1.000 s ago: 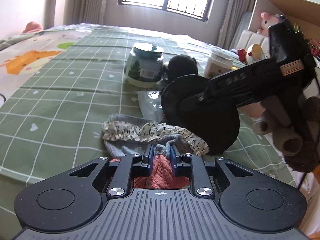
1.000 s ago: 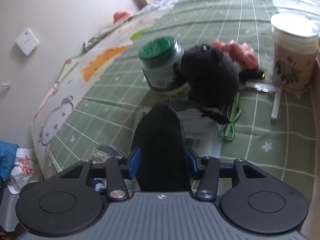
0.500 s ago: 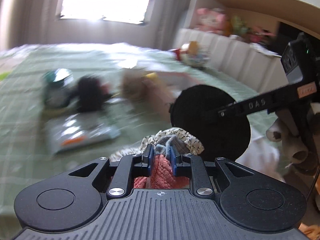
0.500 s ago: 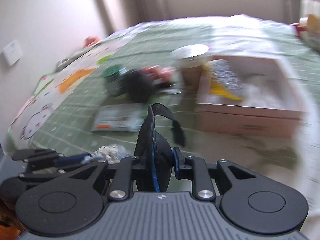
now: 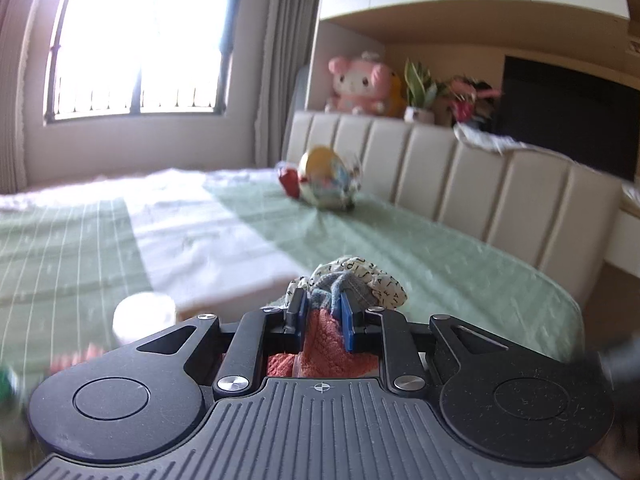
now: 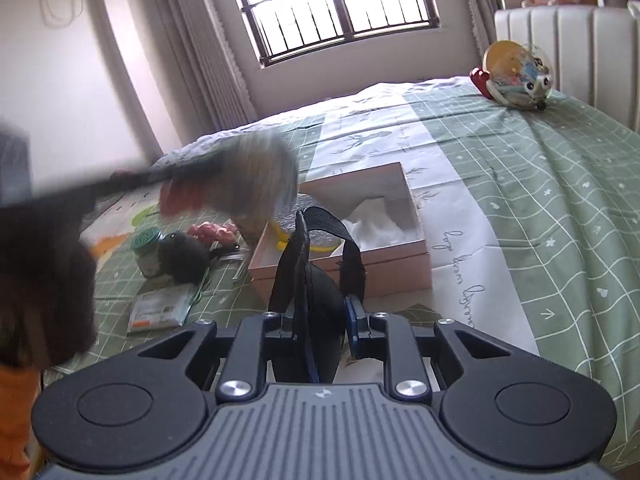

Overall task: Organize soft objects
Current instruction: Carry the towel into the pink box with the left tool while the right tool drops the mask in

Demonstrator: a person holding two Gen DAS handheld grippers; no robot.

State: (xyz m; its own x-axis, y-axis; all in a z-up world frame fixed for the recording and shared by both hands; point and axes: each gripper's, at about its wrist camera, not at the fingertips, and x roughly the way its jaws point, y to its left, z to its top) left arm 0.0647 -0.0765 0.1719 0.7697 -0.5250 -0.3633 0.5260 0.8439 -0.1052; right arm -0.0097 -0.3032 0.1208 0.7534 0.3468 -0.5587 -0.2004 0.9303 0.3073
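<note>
Green checked bedding [image 6: 560, 184] covers a wide bed under a barred window [image 6: 340, 8], with a padded headboard [image 5: 460, 176] along the far side.

On that bedding sits one open pink box [image 6: 344, 256], the likely home for the soft things. From the right gripper [image 6: 322, 316] it lies at about twelve o'clock, just beyond the fingertips, its long side running from ten o'clock to four o'clock across the view. The right gripper looks the nearer of the two to it; in the left wrist view the box cannot be picked out for certain, only a pale blurred slab at ten o'clock.

The right gripper is clenched on one black strapped pouch [image 6: 316, 280], which stands up between the fingers with a strap looping over toward one o'clock. The left gripper [image 5: 320, 312] is clamped on one bundle of cloth [image 5: 344, 292]: coral towelling low down, grey knit above, a white patterned frill at the top. In the right wrist view that same bundle shows as a smear at ten o'clock, above the box's far left corner.

Counted on the bed to the left of the box, around nine o'clock: one black plush toy [image 6: 182, 256], one green-lidded jar [image 6: 146, 248], one flat packet [image 6: 160, 310], one pink clump [image 6: 212, 232]. One round toy [image 6: 516, 76] rests by the headboard at two o'clock. One white lidded tub [image 5: 144, 316] shows only in the left wrist view.

My judgement: both loads go forward and down into the box.
</note>
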